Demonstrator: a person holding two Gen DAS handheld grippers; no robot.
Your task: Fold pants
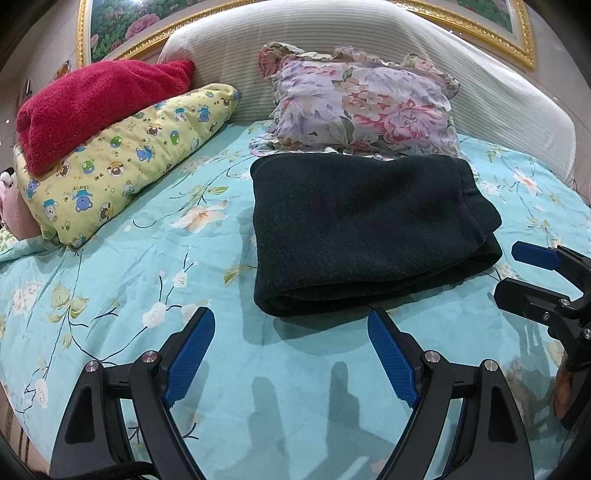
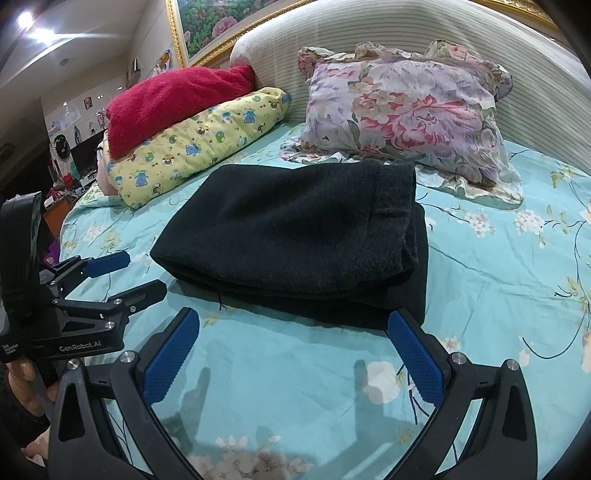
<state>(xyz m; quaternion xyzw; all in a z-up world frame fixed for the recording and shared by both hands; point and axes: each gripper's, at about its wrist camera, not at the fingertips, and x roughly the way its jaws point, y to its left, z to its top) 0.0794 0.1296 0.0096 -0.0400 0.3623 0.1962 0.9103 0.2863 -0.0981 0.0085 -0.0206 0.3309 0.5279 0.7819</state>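
The dark pants (image 1: 362,229) lie folded into a thick rectangle on the turquoise floral bedsheet (image 1: 155,258), and they show in the right wrist view (image 2: 295,236) too. My left gripper (image 1: 291,325) is open and empty, just short of the fold's near edge. My right gripper (image 2: 293,325) is open and empty, also just before the near edge. The right gripper shows at the right edge of the left wrist view (image 1: 524,273). The left gripper shows at the left of the right wrist view (image 2: 133,273).
A floral pillow (image 1: 362,99) lies behind the pants against the striped headboard (image 1: 480,74). A yellow cartoon-print pillow (image 1: 122,162) with a red towel (image 1: 92,103) on it lies at the left. A gold-framed painting (image 1: 110,26) hangs behind.
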